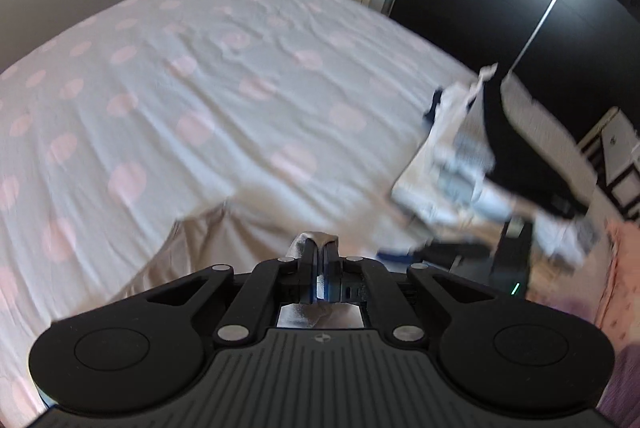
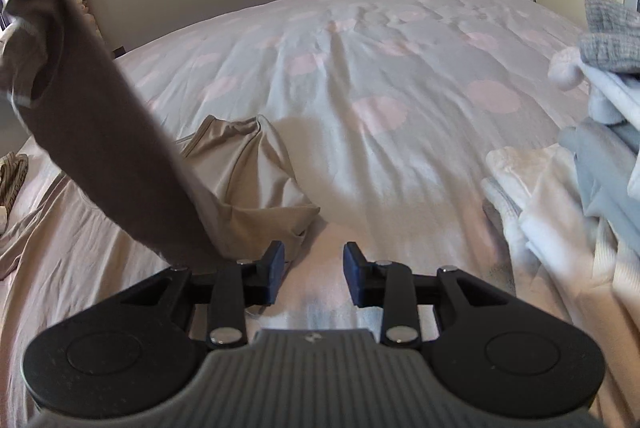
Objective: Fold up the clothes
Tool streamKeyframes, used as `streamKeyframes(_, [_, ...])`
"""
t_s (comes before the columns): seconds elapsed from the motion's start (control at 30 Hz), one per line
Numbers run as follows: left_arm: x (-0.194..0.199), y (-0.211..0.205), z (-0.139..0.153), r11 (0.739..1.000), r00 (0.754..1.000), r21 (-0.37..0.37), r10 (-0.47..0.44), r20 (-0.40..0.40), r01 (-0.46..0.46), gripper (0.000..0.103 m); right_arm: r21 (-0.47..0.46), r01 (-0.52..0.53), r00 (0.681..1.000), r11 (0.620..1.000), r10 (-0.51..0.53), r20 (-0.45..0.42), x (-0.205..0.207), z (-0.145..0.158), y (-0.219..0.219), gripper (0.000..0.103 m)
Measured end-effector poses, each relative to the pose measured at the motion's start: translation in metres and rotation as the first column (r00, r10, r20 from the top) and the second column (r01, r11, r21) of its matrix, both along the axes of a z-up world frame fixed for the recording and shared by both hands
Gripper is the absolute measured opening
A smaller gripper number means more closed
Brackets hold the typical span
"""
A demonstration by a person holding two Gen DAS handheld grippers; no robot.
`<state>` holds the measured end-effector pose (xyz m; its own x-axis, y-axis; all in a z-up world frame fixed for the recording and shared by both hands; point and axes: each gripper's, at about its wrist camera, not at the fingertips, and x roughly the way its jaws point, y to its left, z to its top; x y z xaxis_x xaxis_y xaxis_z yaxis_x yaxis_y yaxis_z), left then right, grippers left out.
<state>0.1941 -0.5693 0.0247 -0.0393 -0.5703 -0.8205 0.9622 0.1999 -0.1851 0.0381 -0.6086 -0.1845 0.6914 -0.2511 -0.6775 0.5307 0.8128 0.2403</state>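
Overhead, beige garment [image 2: 112, 131] hanging taut, left gripper [image 1: 320, 252] clamped on its edge, right gripper [image 2: 314, 274] spread, holding nothing.

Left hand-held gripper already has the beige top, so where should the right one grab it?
Probably the slack lower corner of the beige top, just ahead of the open right hand-held gripper. Come straight forward, low over the bed: the cloth bunches there, while the left hand-held gripper lifts the other end.
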Motion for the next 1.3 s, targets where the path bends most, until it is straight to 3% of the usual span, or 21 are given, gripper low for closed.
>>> streamKeyframes(0.23, [-0.01, -0.06, 0.064, 0.992, 0.997, -0.113, 0.049, -0.058, -0.056, 0.001, 0.073, -0.018, 0.999, 0.997, 0.014, 0.048, -0.008, -0.002, -0.007, 0.038])
streamKeyframes(0.4, [-0.021, -0.089, 0.085, 0.985, 0.994, -0.157, 0.064, -0.086, -0.077, 0.001, 0.148, -0.073, 0.99, 0.986, 0.053, 0.132, 0.002, -0.005, 0.001, 0.05])
streamKeyframes(0.5, [-0.028, -0.101, 0.092, 0.984, 0.994, -0.163, 0.061, -0.088, -0.075, 0.001, 0.161, -0.074, 0.984, 0.984, 0.046, 0.171, 0.016, -0.008, 0.005, 0.049])
streamKeyframes(0.63, [-0.029, -0.104, 0.099, 0.982, 0.993, -0.173, 0.066, -0.094, -0.082, 0.001, 0.182, 0.007, 0.974, 0.983, -0.048, 0.221, 0.023, -0.011, -0.006, 0.047])
streamKeyframes(0.73, [-0.025, -0.099, 0.102, 0.979, 0.991, -0.179, 0.085, -0.1, -0.102, 0.001, 0.296, 0.001, 0.962, 0.955, -0.082, 0.26, 0.027, -0.022, -0.02, 0.031])
streamKeyframes(0.8, [-0.015, -0.087, 0.099, 0.976, 0.988, -0.177, 0.114, -0.103, -0.131, 0.001, 0.31, 0.005, 0.971, 0.951, -0.079, 0.227, 0.03, -0.027, -0.019, 0.012])
streamKeyframes(0.87, [0.002, -0.065, 0.093, 0.97, 0.981, -0.168, 0.161, -0.111, -0.178, 0.001, 0.294, 0.024, 0.978, 0.956, -0.084, 0.193, 0.031, -0.029, -0.019, 0.005])
streamKeyframes(1.0, [0.05, 0.005, 0.065, 0.934, 0.939, -0.123, 0.319, -0.131, -0.334, 0.001, 0.298, 0.032, 0.979, 0.954, -0.09, 0.182, 0.028, -0.029, -0.02, 0.004])
streamKeyframes(1.13, [0.102, 0.077, 0.031, 0.872, 0.869, -0.065, 0.473, -0.148, -0.486, 0.001, 0.252, 0.032, 0.988, 0.967, -0.068, 0.137, 0.031, -0.027, -0.015, 0.004])
streamKeyframes(1.3, [0.146, 0.152, -0.022, 0.805, 0.788, 0.023, 0.585, -0.193, -0.592, 0.001, 0.198, 0.049, 0.995, 0.979, -0.065, 0.075, 0.035, -0.032, -0.013, 0.004])
